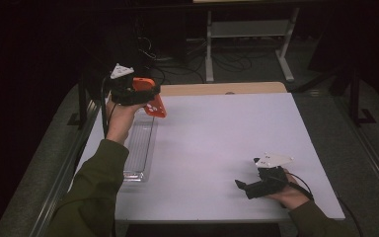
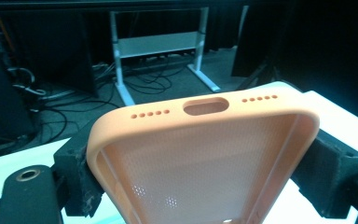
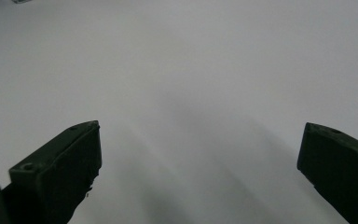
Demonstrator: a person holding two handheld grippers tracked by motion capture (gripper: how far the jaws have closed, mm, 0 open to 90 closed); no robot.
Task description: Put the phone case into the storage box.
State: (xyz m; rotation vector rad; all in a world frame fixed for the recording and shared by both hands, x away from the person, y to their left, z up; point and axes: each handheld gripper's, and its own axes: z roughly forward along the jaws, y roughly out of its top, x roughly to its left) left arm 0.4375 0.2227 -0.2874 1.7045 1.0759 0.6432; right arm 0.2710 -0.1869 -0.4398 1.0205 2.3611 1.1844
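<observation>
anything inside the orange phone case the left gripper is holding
No phone. The phone case, clamped across its sides by the left gripper, shows its bare dotted lining. Its lower end runs out of the picture, so that part stays unseen.

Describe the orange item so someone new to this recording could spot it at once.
Start at the white table and go to its far left corner, above the clear ridged tray. There the left gripper clamps a phone case by its sides. It is the one orange thing, soft-edged, with a port slot and small holes.
</observation>
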